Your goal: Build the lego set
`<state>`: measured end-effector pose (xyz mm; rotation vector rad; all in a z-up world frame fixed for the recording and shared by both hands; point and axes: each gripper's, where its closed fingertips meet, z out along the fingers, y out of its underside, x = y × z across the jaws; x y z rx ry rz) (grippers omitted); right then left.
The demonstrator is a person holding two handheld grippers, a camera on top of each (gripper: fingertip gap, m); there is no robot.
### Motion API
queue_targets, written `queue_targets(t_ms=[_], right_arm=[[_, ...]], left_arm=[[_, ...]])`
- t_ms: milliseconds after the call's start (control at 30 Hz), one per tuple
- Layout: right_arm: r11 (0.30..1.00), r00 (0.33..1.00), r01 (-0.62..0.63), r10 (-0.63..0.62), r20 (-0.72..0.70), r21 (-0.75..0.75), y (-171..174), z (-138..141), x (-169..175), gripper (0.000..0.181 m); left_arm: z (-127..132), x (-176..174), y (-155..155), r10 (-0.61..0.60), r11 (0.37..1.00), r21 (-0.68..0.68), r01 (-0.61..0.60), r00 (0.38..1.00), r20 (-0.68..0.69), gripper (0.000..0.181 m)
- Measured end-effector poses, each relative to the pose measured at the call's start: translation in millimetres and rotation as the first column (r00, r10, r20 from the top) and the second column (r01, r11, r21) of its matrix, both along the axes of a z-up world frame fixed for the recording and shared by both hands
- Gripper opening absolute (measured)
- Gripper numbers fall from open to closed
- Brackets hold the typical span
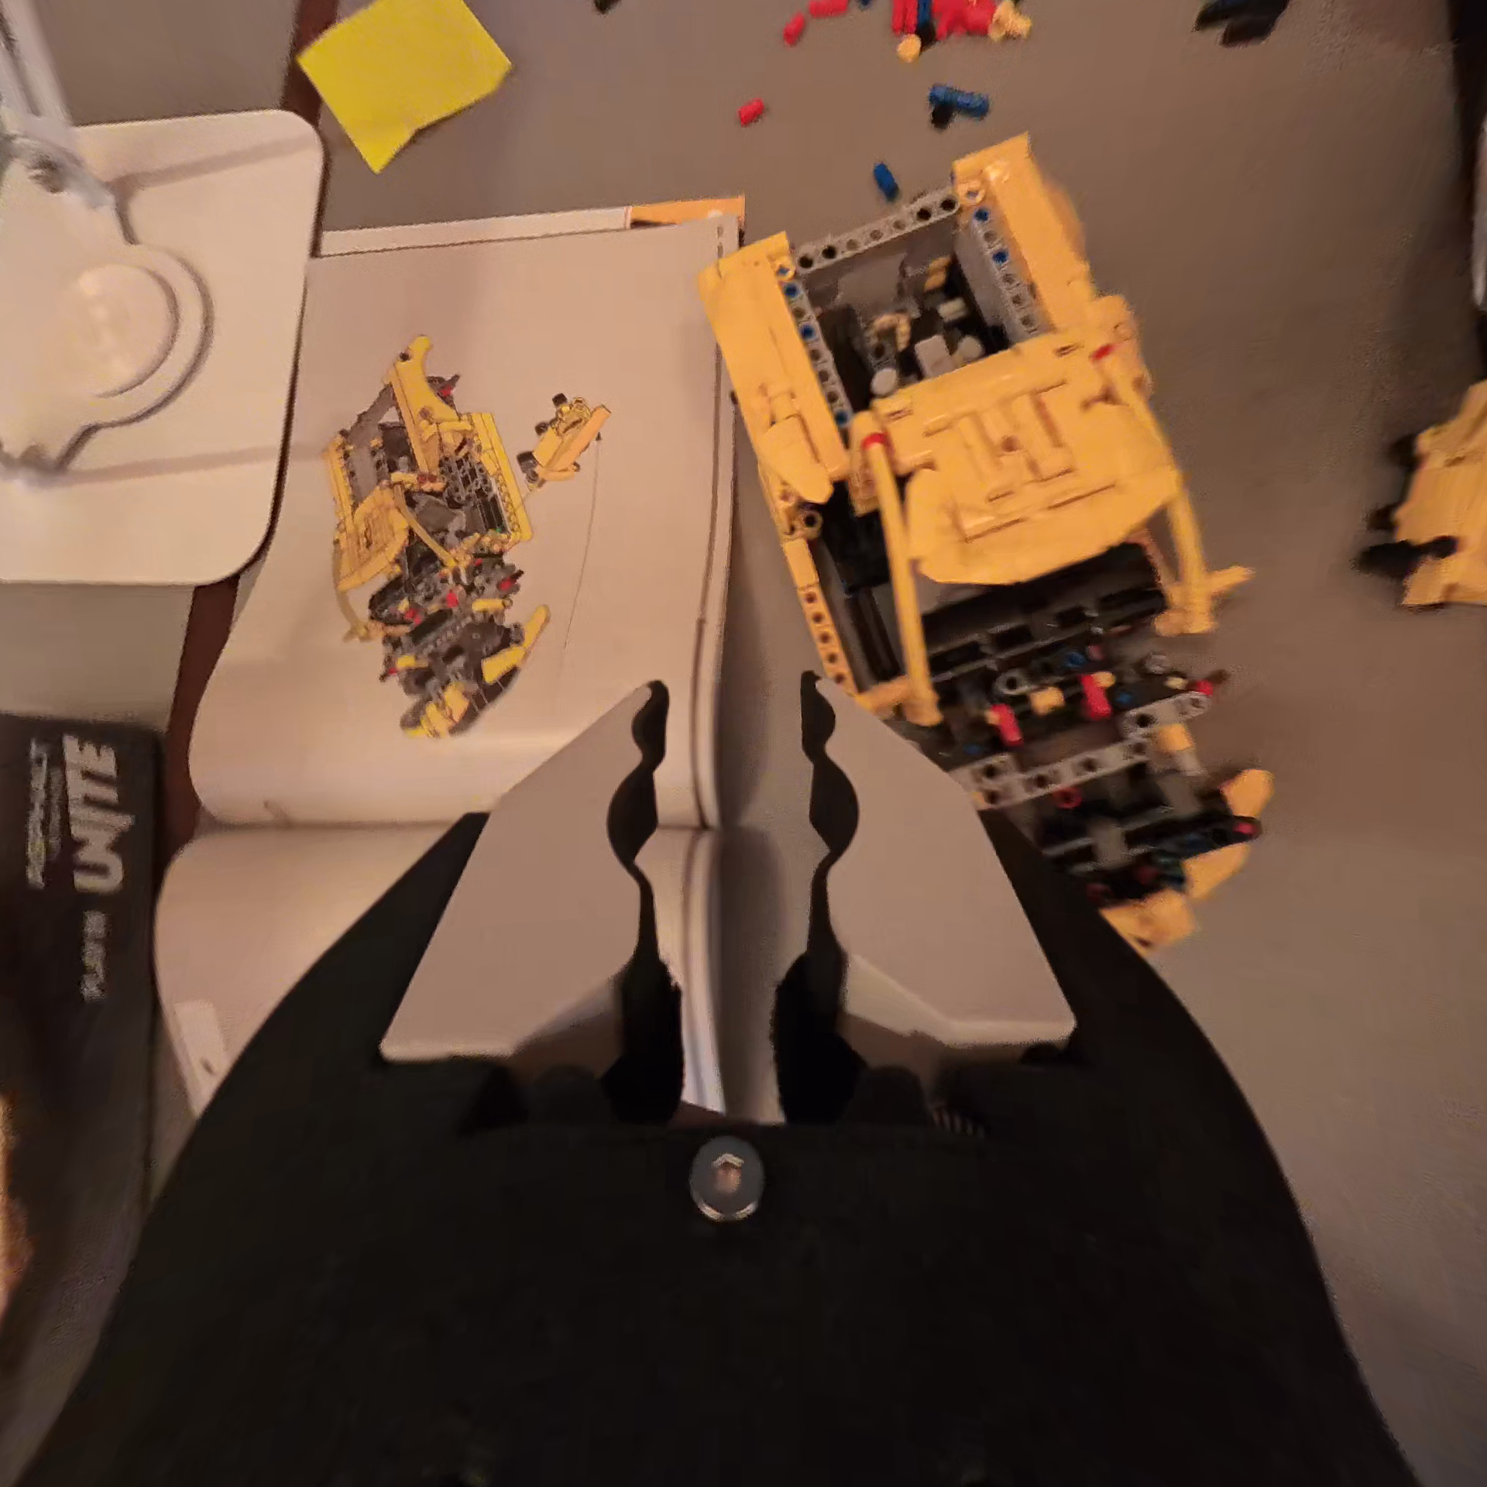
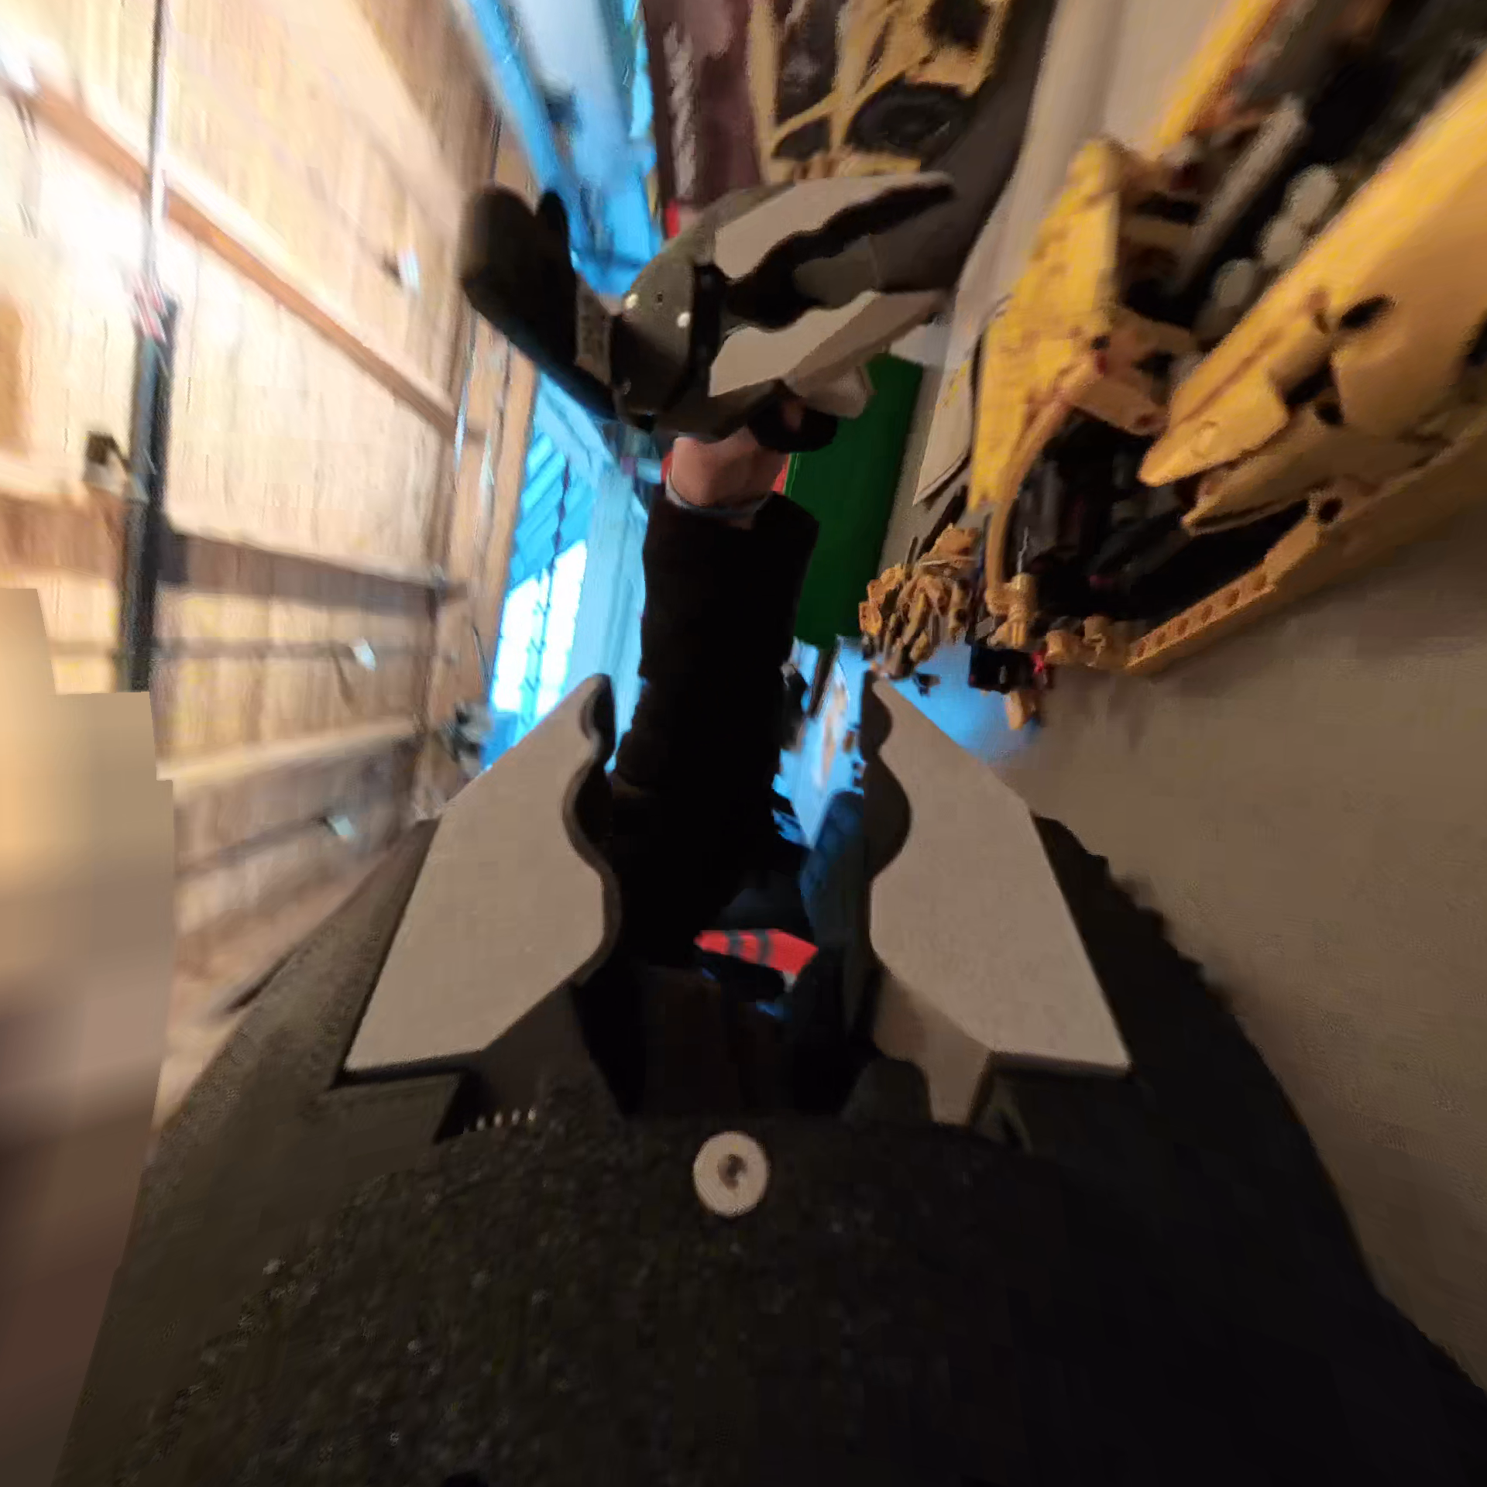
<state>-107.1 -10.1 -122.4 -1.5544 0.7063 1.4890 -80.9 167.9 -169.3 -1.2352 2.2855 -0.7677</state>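
grey tabletop (image 1: 1328, 1126) under warm light, a wood-panelled wall seen sideways in the right wrist view. the half-built yellow lego bulldozer (image 1: 990, 499) lies just right of the open instruction booklet (image 1: 499, 515), loose red and blue pins (image 1: 949, 32) scattered beyond it, a second yellow sub-assembly (image 1: 1448, 515) at the right edge. the left hand-held gripper (image 1: 732, 700) is held above the booklet's edge, jaws narrowly parted, empty. the right hand-held gripper (image 2: 732, 700) is seen wider, also empty. judged: a consulting pause between steps; next a part must be chosen and picked. white lettering is noted on a dark box (image 1: 72, 885), not transcribed.
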Motion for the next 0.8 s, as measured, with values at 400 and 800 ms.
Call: queue_targets(t_ms=[400, 800], right_arm=[[0.811, 0.313, -0.459, 0.53, 0.788, -0.363, -53, -111, -30, 0.048], [0.856, 0.246, -0.476, 0.349, 0.904, -0.201, -32, -83, -36, 0.019]], left_arm=[[-12, -106, -174, -0.001, 0.957, -0.29, 0.026, 0.997, 0.084, 0.033], [-43, -85, -192, -0.041, 0.997, -0.057, 0.05, 0.99, 0.137, 0.033]])
